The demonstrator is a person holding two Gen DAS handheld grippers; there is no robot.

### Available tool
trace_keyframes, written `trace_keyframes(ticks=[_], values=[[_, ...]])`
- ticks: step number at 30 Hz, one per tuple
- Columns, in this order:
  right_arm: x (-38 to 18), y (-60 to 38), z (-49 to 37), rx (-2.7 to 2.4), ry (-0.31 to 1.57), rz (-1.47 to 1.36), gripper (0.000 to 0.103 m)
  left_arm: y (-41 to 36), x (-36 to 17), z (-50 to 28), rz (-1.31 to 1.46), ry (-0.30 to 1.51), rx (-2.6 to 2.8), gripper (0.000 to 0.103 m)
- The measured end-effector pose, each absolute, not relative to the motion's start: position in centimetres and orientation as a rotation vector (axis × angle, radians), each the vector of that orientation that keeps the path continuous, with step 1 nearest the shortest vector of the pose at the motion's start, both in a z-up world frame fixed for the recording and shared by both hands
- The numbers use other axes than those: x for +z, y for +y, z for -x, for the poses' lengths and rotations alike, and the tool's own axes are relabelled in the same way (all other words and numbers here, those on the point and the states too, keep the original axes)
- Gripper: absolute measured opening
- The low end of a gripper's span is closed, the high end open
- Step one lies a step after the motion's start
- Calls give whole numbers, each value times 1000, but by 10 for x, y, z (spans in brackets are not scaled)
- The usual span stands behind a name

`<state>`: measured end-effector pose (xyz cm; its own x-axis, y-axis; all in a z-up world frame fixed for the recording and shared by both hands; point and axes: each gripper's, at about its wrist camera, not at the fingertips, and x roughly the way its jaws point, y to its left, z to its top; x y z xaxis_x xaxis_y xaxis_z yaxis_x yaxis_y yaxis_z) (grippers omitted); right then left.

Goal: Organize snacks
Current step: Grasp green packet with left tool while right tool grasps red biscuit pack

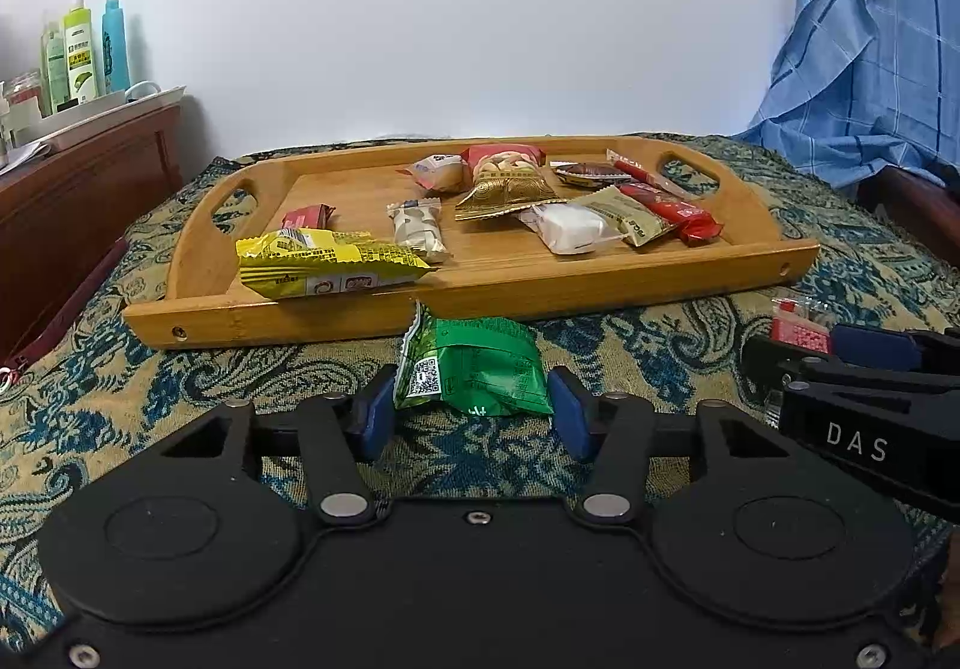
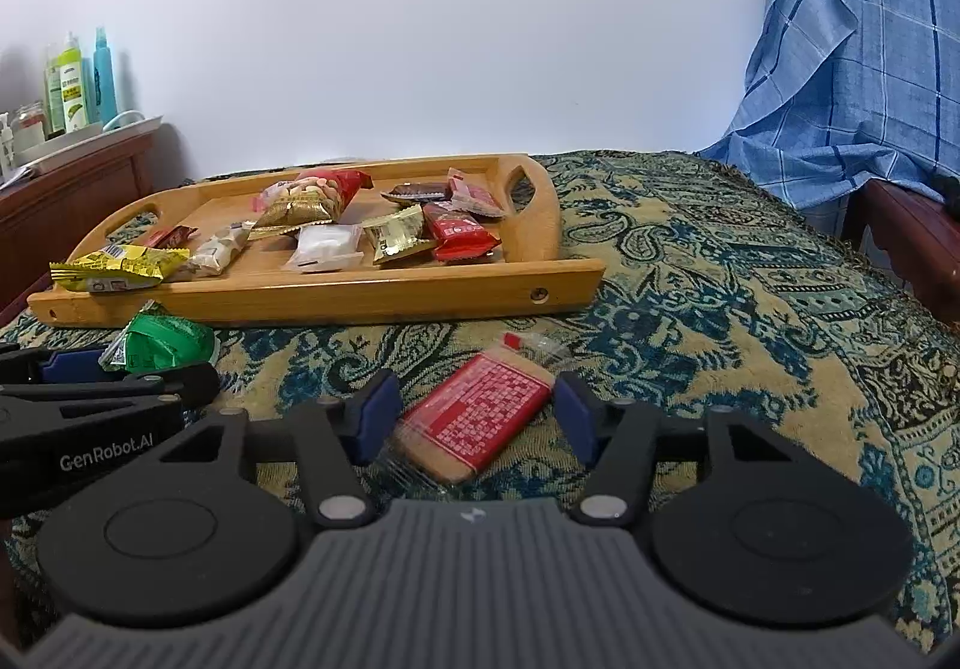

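A green snack packet lies on the patterned cloth just in front of the wooden tray. My left gripper is shut on it, both blue pads pressing its sides. A red biscuit packet lies at an angle on the cloth with my right gripper shut on it, each pad touching a corner. The tray holds several snacks, among them a yellow packet resting on its front rim, a white one and a red one.
The patterned cloth covers the surface, with bare cloth to the right of the tray. A dark wooden cabinet with bottles stands at the left. Blue checked fabric hangs at the back right. The two grippers sit side by side.
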<state>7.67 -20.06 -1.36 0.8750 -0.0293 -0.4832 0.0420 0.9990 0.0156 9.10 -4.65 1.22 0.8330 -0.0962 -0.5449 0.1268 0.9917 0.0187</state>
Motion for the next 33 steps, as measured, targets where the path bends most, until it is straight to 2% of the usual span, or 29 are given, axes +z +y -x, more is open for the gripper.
trace_keyframes(ticks=[6,10,12,20,23,31,33], values=[[-12,-203,-77,-31,500,-48,52,-46,13,-91,-50,575,-119,49],[-11,-206,-77,-33,488,-68,40,-46,13,-90,-42,576,-117,49],[-10,-207,-77,-36,485,-79,37,-45,14,-90,-36,576,-116,49],[-10,-208,-78,-34,486,-91,38,-45,14,-89,-31,577,-116,48],[-11,-206,-79,-18,489,-85,43,-45,14,-88,-25,578,-118,48],[-14,-196,-80,-19,480,-20,47,-45,15,-86,-14,580,-118,48],[-14,-193,-81,-18,479,-5,52,-45,15,-86,-15,580,-117,48]])
